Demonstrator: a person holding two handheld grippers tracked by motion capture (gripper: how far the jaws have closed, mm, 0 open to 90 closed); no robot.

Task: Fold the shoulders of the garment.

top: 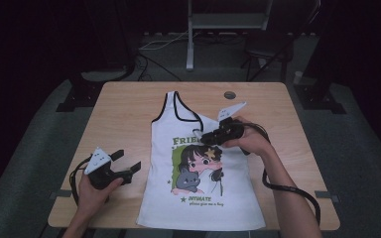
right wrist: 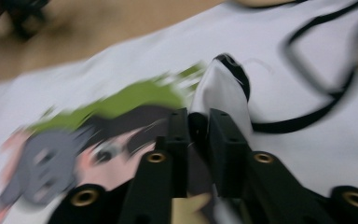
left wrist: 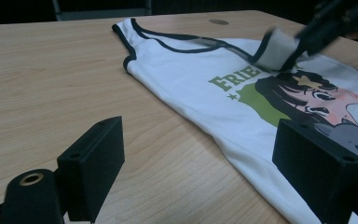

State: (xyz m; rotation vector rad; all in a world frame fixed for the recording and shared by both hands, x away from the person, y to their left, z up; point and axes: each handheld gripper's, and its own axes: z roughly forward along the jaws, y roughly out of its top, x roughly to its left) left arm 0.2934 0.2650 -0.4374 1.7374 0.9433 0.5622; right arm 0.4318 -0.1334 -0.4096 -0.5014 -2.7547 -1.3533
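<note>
A white tank top (top: 164,130) with black trim and a cartoon print lies flat on the wooden table (top: 124,114), neck toward the far edge. My right gripper (top: 199,136) is over its upper right part, shut on the right shoulder strap (right wrist: 221,86), which is lifted and folded toward the print. In the left gripper view the pinched strap (left wrist: 275,49) hangs from those jaws above the green lettering. My left gripper (top: 129,159) rests on bare wood left of the shirt, open with nothing between its jaws (left wrist: 200,140).
A small round grommet (top: 229,94) sits in the tabletop near the far edge. The right gripper's cable (top: 287,187) loops over the table's right side. A metal stand (top: 191,44) and chair legs are on the dark floor behind.
</note>
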